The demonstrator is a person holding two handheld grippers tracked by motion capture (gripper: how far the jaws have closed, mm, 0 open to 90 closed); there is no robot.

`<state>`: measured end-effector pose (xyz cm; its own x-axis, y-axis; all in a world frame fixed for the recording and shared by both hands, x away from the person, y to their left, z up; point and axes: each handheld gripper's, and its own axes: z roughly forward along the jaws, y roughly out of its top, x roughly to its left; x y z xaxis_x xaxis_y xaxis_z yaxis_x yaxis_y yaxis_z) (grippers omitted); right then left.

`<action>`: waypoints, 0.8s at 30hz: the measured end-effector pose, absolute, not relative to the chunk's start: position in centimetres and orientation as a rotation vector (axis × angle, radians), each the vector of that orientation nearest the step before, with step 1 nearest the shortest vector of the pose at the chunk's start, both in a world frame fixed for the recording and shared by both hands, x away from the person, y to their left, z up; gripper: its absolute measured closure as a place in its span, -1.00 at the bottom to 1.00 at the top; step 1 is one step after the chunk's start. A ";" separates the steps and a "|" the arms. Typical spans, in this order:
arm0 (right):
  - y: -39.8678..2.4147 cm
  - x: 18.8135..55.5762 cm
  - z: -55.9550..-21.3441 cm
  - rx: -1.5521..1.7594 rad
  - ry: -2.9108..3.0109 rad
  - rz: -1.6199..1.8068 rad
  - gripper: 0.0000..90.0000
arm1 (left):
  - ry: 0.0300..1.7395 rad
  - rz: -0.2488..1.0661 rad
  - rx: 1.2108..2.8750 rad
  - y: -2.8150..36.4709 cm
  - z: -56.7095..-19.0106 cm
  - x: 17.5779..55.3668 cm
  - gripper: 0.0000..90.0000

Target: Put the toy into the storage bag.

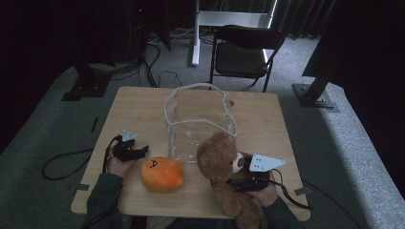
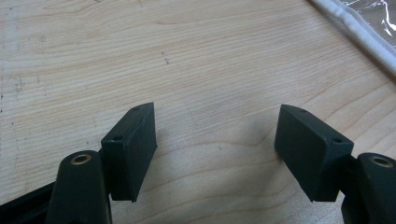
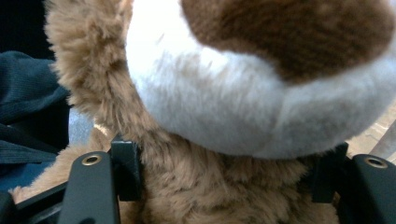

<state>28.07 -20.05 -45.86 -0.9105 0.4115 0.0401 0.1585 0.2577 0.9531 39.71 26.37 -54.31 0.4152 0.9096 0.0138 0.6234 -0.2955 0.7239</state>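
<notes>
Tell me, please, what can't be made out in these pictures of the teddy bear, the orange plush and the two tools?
- Teddy bear: legs cut off by the high view's bottom edge.
- Right tool: pad tips buried in fur, right gripper view.
- Orange plush: face marking too small, high view.
- Clear bag: any contents lost in dim glare.
- Left tool: open over bare table.

high view dim, dark surroundings | gripper views brighter | soft shadows, slight blur

Left gripper [image 2: 215, 140] jaws spread (nothing between), wooden table [image 2: 187, 60], white-edged clear bag [image 2: 359, 23]
</notes>
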 end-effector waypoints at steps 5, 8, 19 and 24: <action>-20.3 27.9 -45.4 0.526 2.286 1.740 -0.28 | 1.295 0.572 2.028 26.4 -54.3 39.7 -0.33; -20.5 27.8 -45.2 0.525 2.280 1.753 -0.28 | 1.295 0.572 2.028 26.4 -54.3 39.7 -0.33; -21.2 27.5 -44.3 0.515 2.234 1.795 -0.28 | 1.295 0.572 2.028 26.4 -54.3 39.7 -0.33; -21.5 27.3 -43.8 0.507 2.208 1.814 -0.28 | 1.295 0.572 2.028 26.4 -54.3 39.7 -0.33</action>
<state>27.34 -21.53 -43.76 -0.9114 0.4101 0.0352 0.1142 0.1697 0.9789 39.71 26.37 -54.32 0.4152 0.9096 0.0137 0.6231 -0.2953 0.7242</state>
